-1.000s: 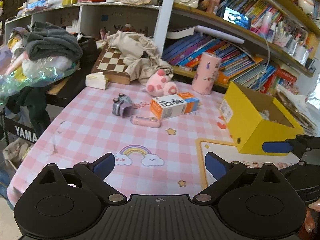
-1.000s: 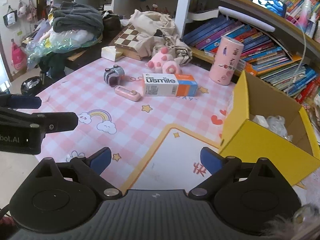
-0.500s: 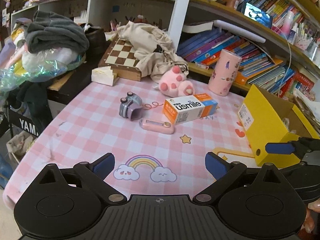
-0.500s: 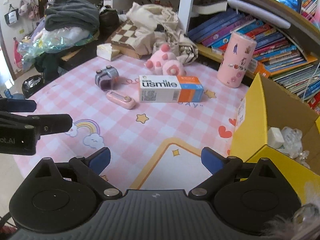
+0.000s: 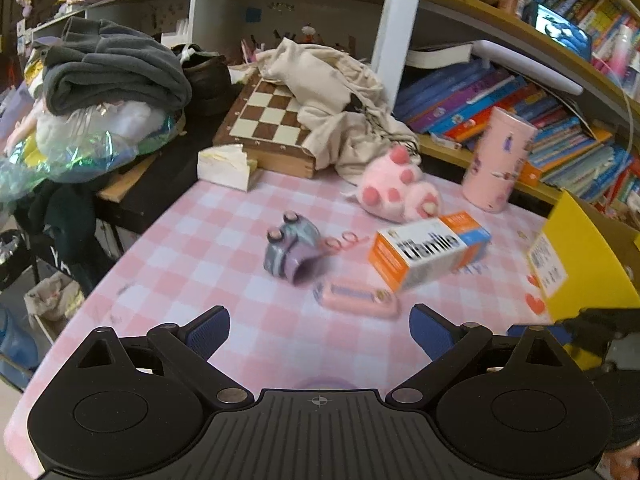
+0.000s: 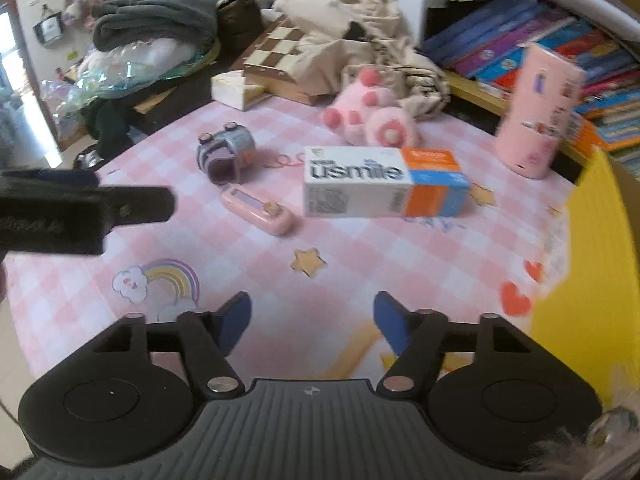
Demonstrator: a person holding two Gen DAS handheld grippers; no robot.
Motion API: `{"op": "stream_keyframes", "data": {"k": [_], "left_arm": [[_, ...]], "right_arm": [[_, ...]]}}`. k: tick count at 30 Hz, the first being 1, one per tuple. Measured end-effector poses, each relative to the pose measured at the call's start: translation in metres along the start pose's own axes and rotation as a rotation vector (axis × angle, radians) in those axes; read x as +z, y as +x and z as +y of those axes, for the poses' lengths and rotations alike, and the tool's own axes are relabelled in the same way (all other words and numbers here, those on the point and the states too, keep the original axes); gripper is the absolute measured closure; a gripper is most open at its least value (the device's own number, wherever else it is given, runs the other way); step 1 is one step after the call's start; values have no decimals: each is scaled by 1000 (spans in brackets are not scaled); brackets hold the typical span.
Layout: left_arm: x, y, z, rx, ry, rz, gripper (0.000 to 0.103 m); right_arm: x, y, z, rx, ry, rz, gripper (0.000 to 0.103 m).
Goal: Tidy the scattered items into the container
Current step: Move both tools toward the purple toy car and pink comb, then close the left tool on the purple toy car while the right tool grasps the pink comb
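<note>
Two grippers have closed in on the clutter since a second ago. Right gripper (image 6: 312, 326) jaws closing, nothing between them; left gripper (image 5: 318, 334) wide open, empty. Just ahead of left jaws: pink case (image 5: 356, 298). Beyond it, purple toy (image 5: 292, 254) and usmile box (image 6: 384, 182). Yellow container (image 6: 596, 280) sits right of the right jaws. Looks like first pickup is coming.

shelving: white bookcase (image 5: 384, 20), packed books (image 5: 500, 108) | table: pink checked cloth (image 5: 208, 240) | left: daylight doorway (image 6: 16, 60)
</note>
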State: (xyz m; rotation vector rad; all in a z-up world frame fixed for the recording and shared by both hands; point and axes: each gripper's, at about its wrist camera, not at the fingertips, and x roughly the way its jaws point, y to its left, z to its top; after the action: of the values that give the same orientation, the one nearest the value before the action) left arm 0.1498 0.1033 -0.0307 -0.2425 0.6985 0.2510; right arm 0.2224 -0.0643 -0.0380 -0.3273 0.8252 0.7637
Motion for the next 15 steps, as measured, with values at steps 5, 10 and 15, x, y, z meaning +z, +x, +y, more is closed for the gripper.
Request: {"op": "stream_keyframes", "data": {"k": [5, 10, 15], "left_arm": [[17, 28, 3, 27, 21, 8, 6], [28, 56, 2, 53, 54, 25, 6], [36, 80, 4, 68, 60, 40, 6]], "right_arm": [[19, 26, 5, 62, -54, -18, 40], [33, 48, 13, 123, -101, -29, 42], [40, 60, 21, 131, -185, -60, 44]]}}
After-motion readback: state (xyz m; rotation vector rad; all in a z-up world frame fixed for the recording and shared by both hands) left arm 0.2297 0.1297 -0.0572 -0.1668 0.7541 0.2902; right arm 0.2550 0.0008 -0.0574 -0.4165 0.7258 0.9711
